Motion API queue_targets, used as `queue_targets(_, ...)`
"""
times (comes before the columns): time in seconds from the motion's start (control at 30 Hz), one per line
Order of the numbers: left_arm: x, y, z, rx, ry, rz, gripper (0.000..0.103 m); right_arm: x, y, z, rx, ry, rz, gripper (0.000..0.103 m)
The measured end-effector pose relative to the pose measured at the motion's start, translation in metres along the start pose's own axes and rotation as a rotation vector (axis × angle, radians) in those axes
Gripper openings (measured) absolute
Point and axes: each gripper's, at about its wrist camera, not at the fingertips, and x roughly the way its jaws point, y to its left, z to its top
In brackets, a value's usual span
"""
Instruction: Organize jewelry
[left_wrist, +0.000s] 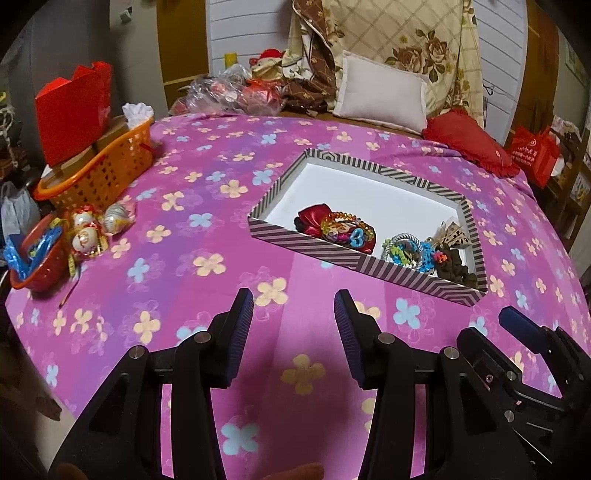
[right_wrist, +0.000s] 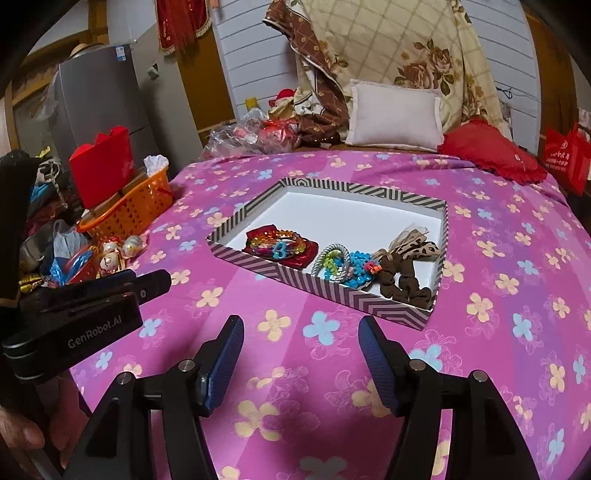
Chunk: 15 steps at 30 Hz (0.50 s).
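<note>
A striped box (left_wrist: 295, 242) (right_wrist: 354, 293) with a white inside lies on the pink flowered bedspread. It holds a red scrunchie with beaded bracelets (left_wrist: 334, 227) (right_wrist: 279, 245), a heap of silver and blue bracelets (left_wrist: 406, 251) (right_wrist: 338, 266), a brown scrunchie (right_wrist: 404, 282) and a leopard bow (left_wrist: 452, 236) (right_wrist: 410, 247). My left gripper (left_wrist: 294, 299) is open and empty, in front of the box. My right gripper (right_wrist: 301, 326) is open and empty, also in front of the box. The right gripper's finger (left_wrist: 521, 326) shows in the left view; the left gripper body (right_wrist: 74, 321) shows in the right view.
An orange basket (left_wrist: 99, 173) (right_wrist: 129, 210) with a red box stands at the bed's left edge. Small figurines (left_wrist: 86, 230) and a red bowl (left_wrist: 33, 258) sit beside it. A white pillow (left_wrist: 380, 94) and a red cushion (left_wrist: 467, 140) lie at the far end.
</note>
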Motion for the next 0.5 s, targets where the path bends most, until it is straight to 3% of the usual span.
queue_targets(0.5,-0.02,-0.006,-0.002,0.017,-0.041,0.013,0.045,-0.016,-0.006,0.003,0.014,-0.019,-0.033,0.069)
